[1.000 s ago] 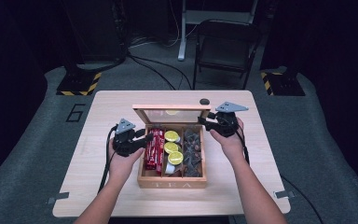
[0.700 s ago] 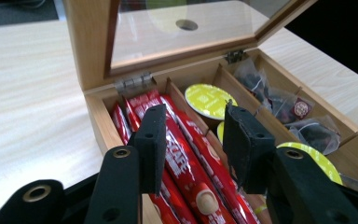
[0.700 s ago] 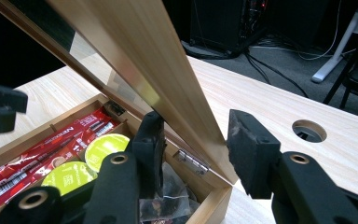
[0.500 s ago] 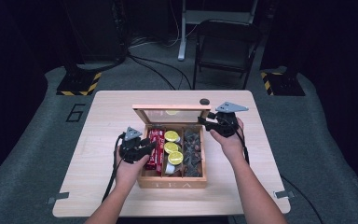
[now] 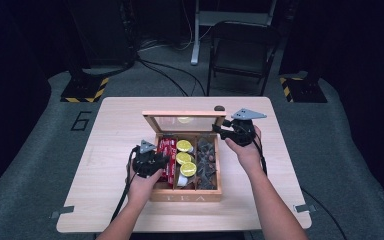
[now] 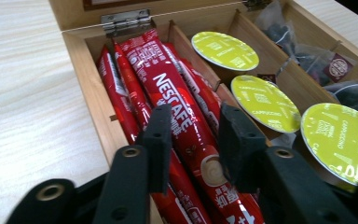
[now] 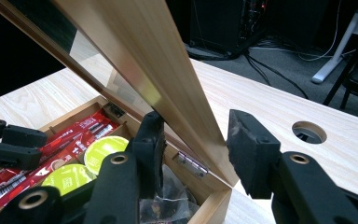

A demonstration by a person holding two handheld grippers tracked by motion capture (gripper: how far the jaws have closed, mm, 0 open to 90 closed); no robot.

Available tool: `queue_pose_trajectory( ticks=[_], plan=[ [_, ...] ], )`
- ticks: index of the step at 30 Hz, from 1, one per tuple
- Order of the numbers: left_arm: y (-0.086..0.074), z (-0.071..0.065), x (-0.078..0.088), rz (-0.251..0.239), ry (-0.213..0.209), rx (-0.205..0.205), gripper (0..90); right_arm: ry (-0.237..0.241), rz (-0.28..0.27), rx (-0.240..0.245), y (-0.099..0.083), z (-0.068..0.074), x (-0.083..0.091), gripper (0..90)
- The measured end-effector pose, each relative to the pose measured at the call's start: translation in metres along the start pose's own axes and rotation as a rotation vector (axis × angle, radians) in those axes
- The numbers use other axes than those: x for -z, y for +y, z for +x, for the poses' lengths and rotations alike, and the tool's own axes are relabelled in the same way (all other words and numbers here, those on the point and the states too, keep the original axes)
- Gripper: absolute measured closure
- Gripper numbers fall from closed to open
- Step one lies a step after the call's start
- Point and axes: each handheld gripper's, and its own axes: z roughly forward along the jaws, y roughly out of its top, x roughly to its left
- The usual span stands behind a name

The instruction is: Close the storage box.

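Observation:
An open wooden tea box (image 5: 185, 196) stands mid-table, its glass-paned lid (image 5: 185, 114) raised. Red Nescafe stick packets (image 6: 177, 93) fill its left compartment, yellow-green capsules (image 5: 184, 145) the middle one, and dark tea bags (image 5: 206, 160) the right one. My left gripper (image 6: 193, 135) is low over the red packets. Its jaws have just been closing and straddle the top packet, with a thin gap still showing at the pads. My right gripper (image 7: 196, 140) is shut on the lid's (image 7: 135, 60) right edge and holds it up. From above, the left gripper (image 5: 162, 161) is at the box's left and the right gripper (image 5: 219, 131) at the lid's corner.
A round cable hole (image 5: 219, 108) lies in the tabletop behind the lid. A folding chair (image 5: 240, 50), cables and two stands with striped bases (image 5: 85, 90) stand on the floor beyond the table. Bare tabletop (image 5: 110, 130) lies left and right of the box.
The left gripper has sunk and shifted right onto the red packets in the box, and its jaws have narrowed. The right gripper and the lid have stayed put.

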Motion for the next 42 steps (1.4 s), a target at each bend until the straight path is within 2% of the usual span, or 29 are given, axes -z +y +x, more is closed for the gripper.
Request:
queue_pose_trajectory(
  ticks=[7,11,14,16,17,20,24,25,27,28,32,34,42],
  plan=[
    [0.003,0.0,0.003,0.001,0.018,0.008,81.1,0.0,0.001,-0.001,0.0,0.0,0.0,56.6],
    [0.007,0.001,0.008,-0.025,0.03,0.012,86.0,0.0,0.002,0.0,0.0,0.0,0.0,56.6],
    [0.009,0.002,0.014,-0.032,0.031,0.004,86.7,0.001,0.002,0.001,0.0,0.0,0.0,56.6],
    [0.01,0.002,0.017,-0.045,0.026,0.011,86.8,0.001,0.002,0.0,0.0,0.0,0.0,56.6],
    [0.01,0.001,0.018,-0.06,0.024,0.028,87.1,0.001,0.002,-0.001,0.0,0.0,0.0,56.6],
    [0.01,0.001,0.022,-0.055,0.015,0.022,87.2,0.001,0.002,-0.001,0.0,0.0,0.0,56.6],
    [0.012,0.001,0.028,-0.071,0.013,0.017,87.2,0.0,0.003,-0.001,0.0,0.0,0.0,56.6],
    [0.012,0.002,0.031,-0.06,0.013,-0.005,87.2,-0.001,0.003,-0.001,0.0,0.0,0.0,56.6],
    [0.012,0.001,0.033,-0.074,0.014,0.01,87.3,0.0,0.003,-0.001,0.0,0.0,0.0,56.6],
    [0.012,0.003,0.036,-0.061,0.015,-0.015,87.3,-0.001,0.003,-0.001,0.0,0.0,0.0,56.6],
    [0.009,0.007,0.043,-0.056,0.023,-0.023,87.3,0.0,0.003,-0.001,0.0,0.0,0.0,56.6],
    [0.008,0.011,0.049,-0.05,0.03,-0.042,87.3,0.003,0.006,0.005,0.0,0.0,0.0,56.6],
    [0.0,0.03,0.066,-0.07,0.063,-0.006,87.3,-0.002,0.004,0.001,0.0,0.001,0.0,56.6]
  ],
)
